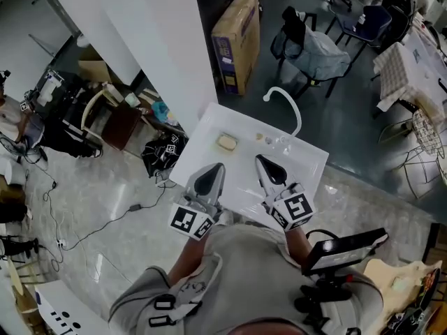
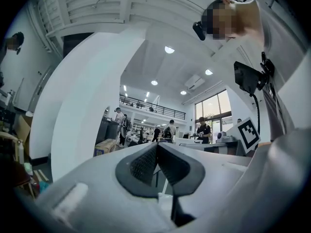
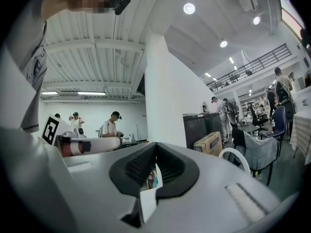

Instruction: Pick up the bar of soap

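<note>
1. Directly below us stands a white rectangular washbasin with a curved white tap. Its near edge is hidden behind our two grippers and our grey-sleeved arms.
2. A cream rectangular bar of soap lies flat on the basin's far left part, touched by neither gripper.
3. Our left gripper hovers over the basin, near the soap. In the left gripper view its dark ribbed pads are pressed together with nothing between them.
4. Our right gripper hangs beside it, likewise clenched and empty.
5. A few small pale items sit by the tap's base, too small to identify.
6. The soap lies outside both gripper views, which look across a hall with distant people.
7. A brown cardboard box leans against a white pillar beyond the basin.
</note>
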A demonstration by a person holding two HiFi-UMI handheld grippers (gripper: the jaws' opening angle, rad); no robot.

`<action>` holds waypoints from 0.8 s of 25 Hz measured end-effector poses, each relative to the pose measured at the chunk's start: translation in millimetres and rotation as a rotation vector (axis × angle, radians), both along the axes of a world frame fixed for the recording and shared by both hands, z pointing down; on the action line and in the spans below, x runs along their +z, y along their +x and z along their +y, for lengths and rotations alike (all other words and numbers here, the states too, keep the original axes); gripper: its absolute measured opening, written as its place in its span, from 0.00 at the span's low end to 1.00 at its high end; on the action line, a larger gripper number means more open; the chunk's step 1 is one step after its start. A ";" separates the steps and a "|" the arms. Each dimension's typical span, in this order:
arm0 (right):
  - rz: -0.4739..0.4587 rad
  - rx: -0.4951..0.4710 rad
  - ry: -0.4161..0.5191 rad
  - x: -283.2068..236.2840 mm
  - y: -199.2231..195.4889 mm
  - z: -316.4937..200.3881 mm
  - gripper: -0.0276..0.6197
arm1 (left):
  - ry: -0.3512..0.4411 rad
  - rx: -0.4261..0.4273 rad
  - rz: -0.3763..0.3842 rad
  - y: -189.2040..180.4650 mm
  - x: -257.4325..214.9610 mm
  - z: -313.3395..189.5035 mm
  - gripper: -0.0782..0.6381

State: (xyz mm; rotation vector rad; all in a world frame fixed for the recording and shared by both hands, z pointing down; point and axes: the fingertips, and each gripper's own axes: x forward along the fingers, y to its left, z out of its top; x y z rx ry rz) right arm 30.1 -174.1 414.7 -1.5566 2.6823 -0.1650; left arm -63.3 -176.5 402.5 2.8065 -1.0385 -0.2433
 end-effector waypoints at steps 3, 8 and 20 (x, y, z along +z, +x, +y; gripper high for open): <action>-0.007 0.011 -0.008 3.6 -3.9 -0.5 0.05 | 0.016 0.036 -0.013 2.4 -0.5 -2.8 0.09; -0.004 0.020 -0.017 6.9 -9.2 -4.3 0.05 | 0.012 0.050 -0.003 -1.4 0.0 -9.6 0.09; 0.066 -0.020 -0.040 17.0 -30.9 -32.5 0.71 | 0.001 0.038 0.005 -16.3 4.7 -15.8 0.09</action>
